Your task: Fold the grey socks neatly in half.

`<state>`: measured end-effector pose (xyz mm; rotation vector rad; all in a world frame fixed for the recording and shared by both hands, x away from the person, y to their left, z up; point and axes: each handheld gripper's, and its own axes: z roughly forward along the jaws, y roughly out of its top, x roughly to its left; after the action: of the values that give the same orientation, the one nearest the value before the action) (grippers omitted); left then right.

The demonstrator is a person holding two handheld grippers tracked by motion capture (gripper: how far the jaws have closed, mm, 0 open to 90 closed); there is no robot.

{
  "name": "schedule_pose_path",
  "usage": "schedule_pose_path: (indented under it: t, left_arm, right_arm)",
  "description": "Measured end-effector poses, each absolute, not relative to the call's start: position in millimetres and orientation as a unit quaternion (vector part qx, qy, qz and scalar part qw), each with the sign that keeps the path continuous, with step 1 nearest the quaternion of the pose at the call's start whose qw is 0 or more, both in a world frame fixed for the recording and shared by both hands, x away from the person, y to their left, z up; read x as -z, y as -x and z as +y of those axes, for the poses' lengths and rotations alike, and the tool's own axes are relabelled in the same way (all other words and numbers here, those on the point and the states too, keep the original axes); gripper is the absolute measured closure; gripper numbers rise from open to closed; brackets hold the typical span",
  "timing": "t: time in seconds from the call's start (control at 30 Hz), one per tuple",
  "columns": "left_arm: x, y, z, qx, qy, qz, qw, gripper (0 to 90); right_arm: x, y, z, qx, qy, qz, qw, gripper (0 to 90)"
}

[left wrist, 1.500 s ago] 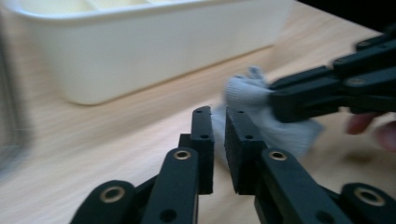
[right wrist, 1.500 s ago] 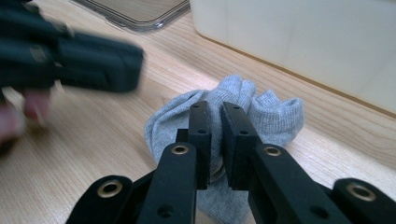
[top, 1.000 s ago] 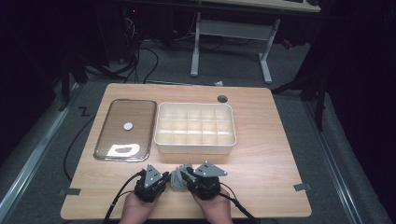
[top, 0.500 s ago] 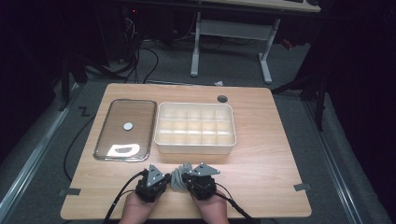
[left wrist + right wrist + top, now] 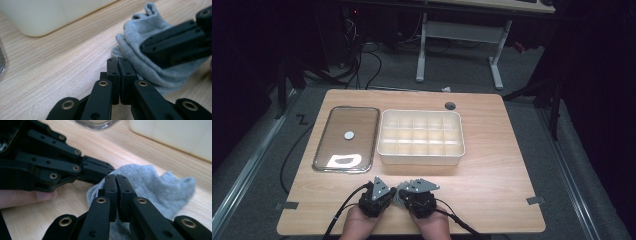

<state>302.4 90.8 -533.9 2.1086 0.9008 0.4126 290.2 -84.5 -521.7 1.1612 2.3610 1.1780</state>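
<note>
At the near edge of the counter (image 5: 492, 150) we see both grippers side by side, with a grey sock (image 5: 140, 53) lying crumpled between them on the wood. Our left gripper (image 5: 119, 66) has its jaws pressed together, and their tips touch the sock's edge; we cannot tell if any cloth is pinched. Our right gripper (image 5: 116, 183) also has its jaws closed, over the sock's near fold. Behind them stands a cream divided tray (image 5: 420, 156), and a glass lid (image 5: 343, 162) lies to its left.
</note>
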Motion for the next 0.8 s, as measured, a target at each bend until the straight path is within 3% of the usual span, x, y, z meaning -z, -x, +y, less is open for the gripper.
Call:
schedule_pose_path:
  t: [0.23, 0.43, 0.67, 0.8]
  left_arm:
    - [531.1, -307.8, 103.6, -0.146, -0.8, 0.383, 0.438, 87.2]
    - [515.9, -303.0, 101.5, -0.156, -0.785, 0.354, 0.484, 90.0]
    - [519.5, -302.2, 93.5, -0.133, -0.795, 0.337, 0.486, 90.0]
    - [530.8, -310.0, 94.9, -0.113, -0.802, 0.359, 0.464, 90.0]
  right_arm:
    - [529.4, -288.5, -82.6, -0.404, -0.395, 0.815, 0.128, 90.0]
    - [530.3, -287.3, -80.3, -0.406, -0.386, 0.818, 0.129, 90.0]
    - [530.1, -285.6, -75.6, -0.408, -0.37, 0.826, 0.123, 90.0]
    - [529.8, -285.5, -74.8, -0.408, -0.367, 0.827, 0.121, 89.0]
